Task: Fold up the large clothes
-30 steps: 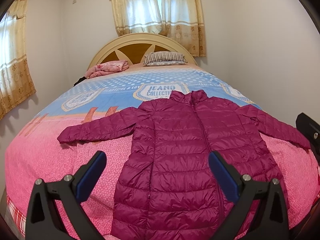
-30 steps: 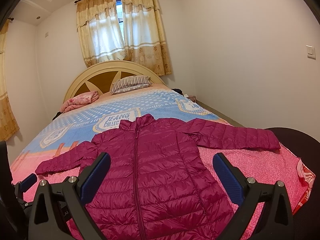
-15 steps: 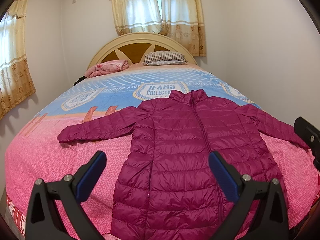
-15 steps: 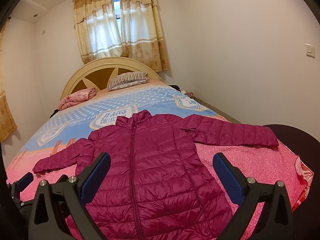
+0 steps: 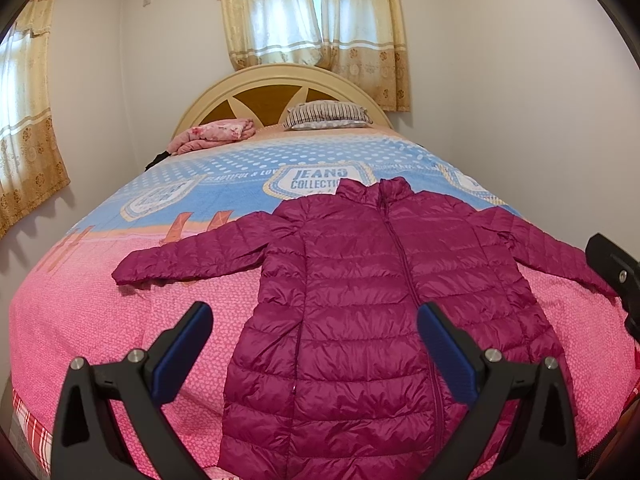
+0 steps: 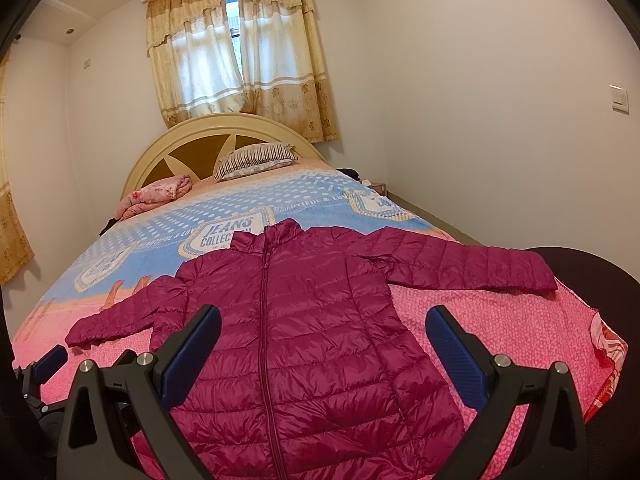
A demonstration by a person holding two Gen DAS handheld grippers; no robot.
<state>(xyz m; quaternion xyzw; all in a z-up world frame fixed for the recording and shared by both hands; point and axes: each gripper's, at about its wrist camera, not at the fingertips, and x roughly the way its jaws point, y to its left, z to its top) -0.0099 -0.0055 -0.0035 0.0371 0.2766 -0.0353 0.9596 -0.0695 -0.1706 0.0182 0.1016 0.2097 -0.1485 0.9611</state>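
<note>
A magenta quilted puffer jacket lies flat, face up and zipped, on the bed, collar toward the headboard and both sleeves spread out. It also shows in the right wrist view. My left gripper is open and empty, held above the jacket's lower left part. My right gripper is open and empty, held above the jacket's lower right part. The left gripper's blue fingertips show at the left edge of the right wrist view.
The bed has a pink and blue printed cover. A striped pillow and a folded pink blanket lie by the cream headboard. White walls stand close on both sides. Curtained windows are behind and to the left.
Both grippers have drifted slightly; the right wrist view has tilted a little, showing more ceiling. The jacket has not moved and both grippers stay open.
</note>
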